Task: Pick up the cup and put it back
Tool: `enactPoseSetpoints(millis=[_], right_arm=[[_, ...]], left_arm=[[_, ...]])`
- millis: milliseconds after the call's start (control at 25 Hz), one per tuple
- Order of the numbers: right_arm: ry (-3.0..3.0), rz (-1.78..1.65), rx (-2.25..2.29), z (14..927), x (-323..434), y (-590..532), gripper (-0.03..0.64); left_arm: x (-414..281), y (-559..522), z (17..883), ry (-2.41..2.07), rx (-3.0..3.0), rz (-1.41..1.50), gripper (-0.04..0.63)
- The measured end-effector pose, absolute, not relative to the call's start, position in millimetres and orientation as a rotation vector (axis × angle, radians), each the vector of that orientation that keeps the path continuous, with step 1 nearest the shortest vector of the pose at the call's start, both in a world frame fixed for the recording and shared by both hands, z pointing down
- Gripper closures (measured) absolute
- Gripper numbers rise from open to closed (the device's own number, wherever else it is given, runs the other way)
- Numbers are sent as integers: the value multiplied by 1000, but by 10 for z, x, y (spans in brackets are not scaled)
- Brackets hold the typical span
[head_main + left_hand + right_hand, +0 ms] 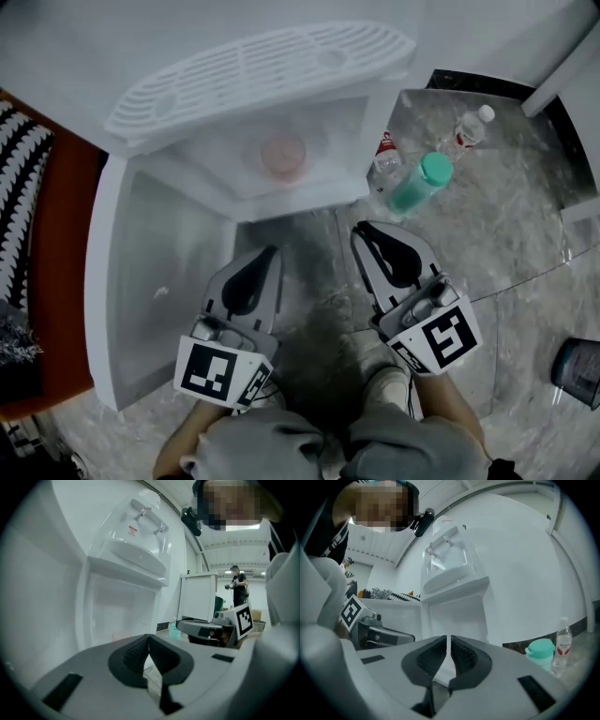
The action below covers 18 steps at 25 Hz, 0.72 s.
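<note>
The head view is plainly showing the pink cup (283,155) sitting in the recess of the dispenser (159,253). The gripper views are showing the left tool (149,638) and right tool (448,640) closed, gripping nothing.

Cabinet (300,194) opening unobstructed; bottles (419,181) right.

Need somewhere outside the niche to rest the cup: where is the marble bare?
Bare marble surface lies right of the right gripper, below the teal-capped bottle; a narrower strip runs between that gripper and the left gripper. Crowded: clear bottles by the white unit's right corner; the cup sits in its niche.
</note>
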State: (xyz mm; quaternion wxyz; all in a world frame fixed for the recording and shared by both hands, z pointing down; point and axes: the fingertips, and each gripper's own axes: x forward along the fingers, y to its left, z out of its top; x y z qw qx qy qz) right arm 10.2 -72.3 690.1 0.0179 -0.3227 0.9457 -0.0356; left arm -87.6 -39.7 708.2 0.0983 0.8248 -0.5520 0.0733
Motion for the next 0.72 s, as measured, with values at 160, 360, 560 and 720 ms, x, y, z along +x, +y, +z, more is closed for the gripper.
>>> enactPoseSetpoints(millis=[160,360,560,720], right_arm=[[2964,-119,-954,6974,-58,-723,368],[2938,-182,-992,7169,-174,-847,291],[2905,-198,-973,7321,-315,-987,259],[2975,-99,-997,7528,-416,-1242,258]], left_arm=[[-899,-345,7102,-1618,2432,196,582],[-939,-317,7158,-1605,2422,191,582],[-1015,-327,7220,-1596,2392,176,581],[-983,-373,7302,-1575,2384,169,581]])
